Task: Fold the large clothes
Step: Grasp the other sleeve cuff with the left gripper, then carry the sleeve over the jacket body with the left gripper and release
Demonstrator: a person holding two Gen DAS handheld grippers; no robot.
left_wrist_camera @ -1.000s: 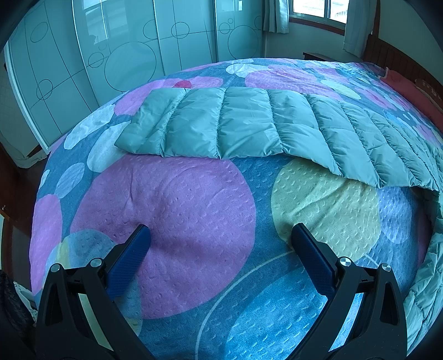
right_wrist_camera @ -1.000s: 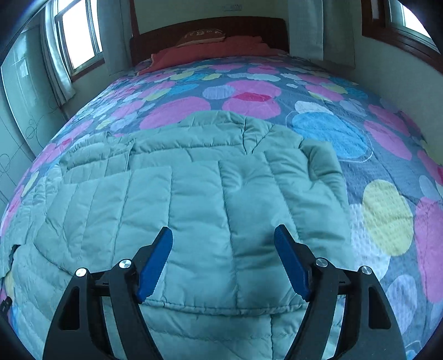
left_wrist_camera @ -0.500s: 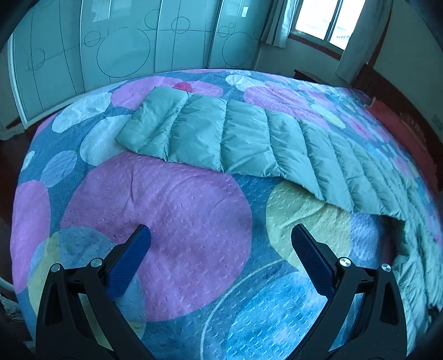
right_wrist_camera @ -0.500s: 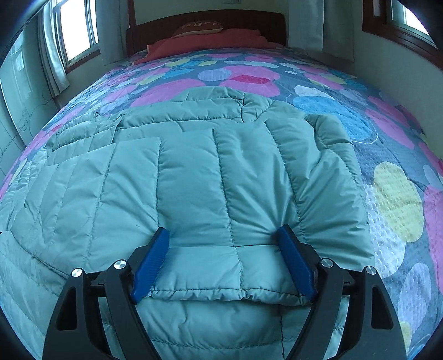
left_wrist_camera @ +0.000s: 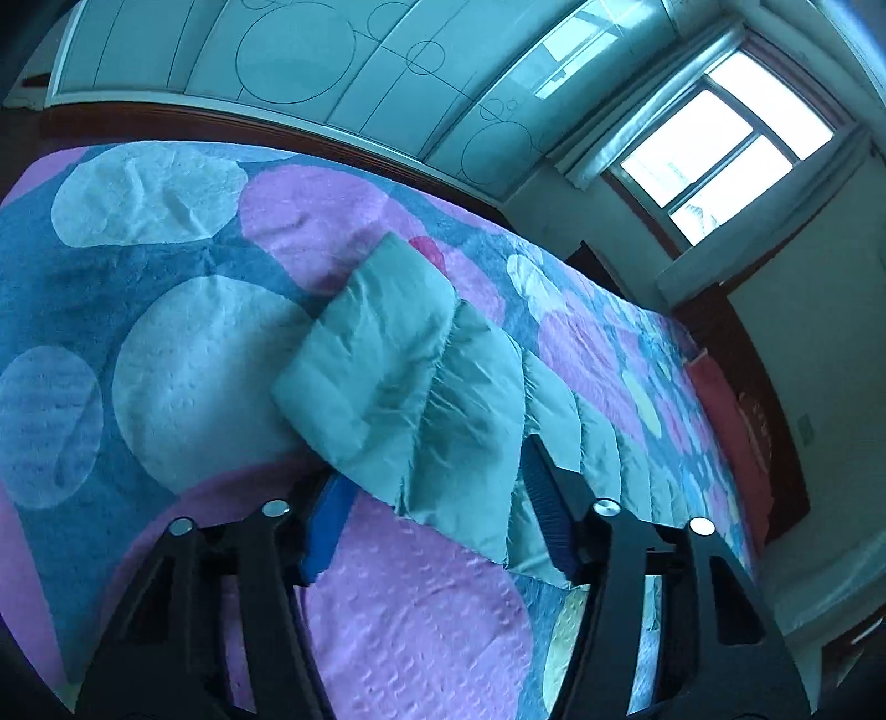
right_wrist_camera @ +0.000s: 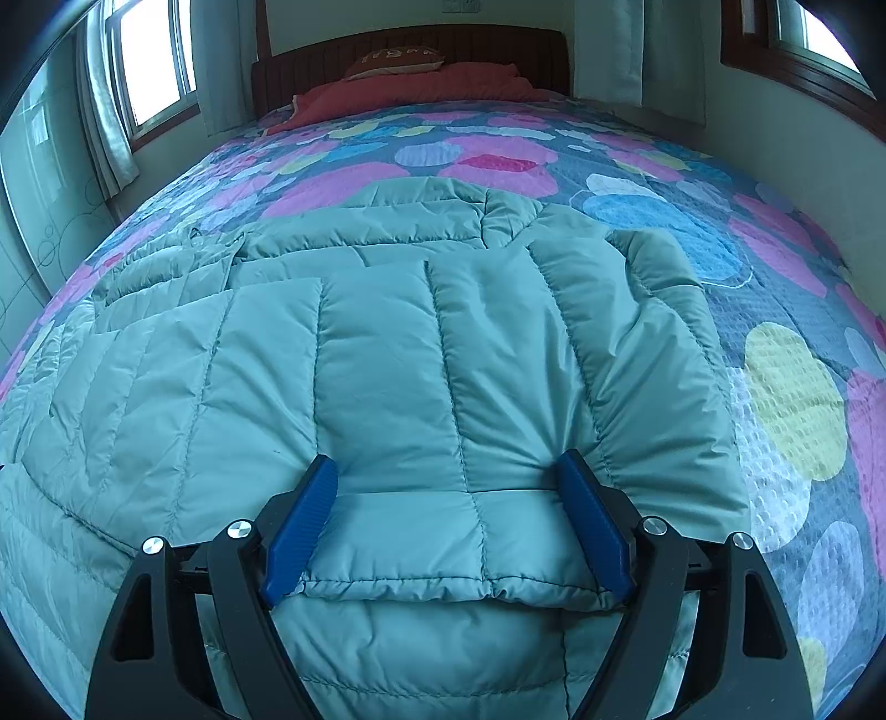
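A large teal puffer jacket lies spread on the bed. One sleeve is folded across its front, cuff end towards me. My right gripper stands open and presses down on the jacket, its blue fingers flanking that cuff end. In the left wrist view the other sleeve stretches out over the spotted bedspread. My left gripper is rolled to one side and its jaws are closing. The sleeve's lower edge lies between them, one finger at its underside and the other over it.
The bedspread with coloured circles covers the whole bed. A red pillow and a wooden headboard are at the far end. Sliding wardrobe doors stand past the bed's edge, next to a window.
The left gripper swung across the bed to the outstretched sleeve, rolled, and narrowed its jaws around the sleeve's edge. The right gripper sank onto the jacket, its fingers now beside the folded cuff.
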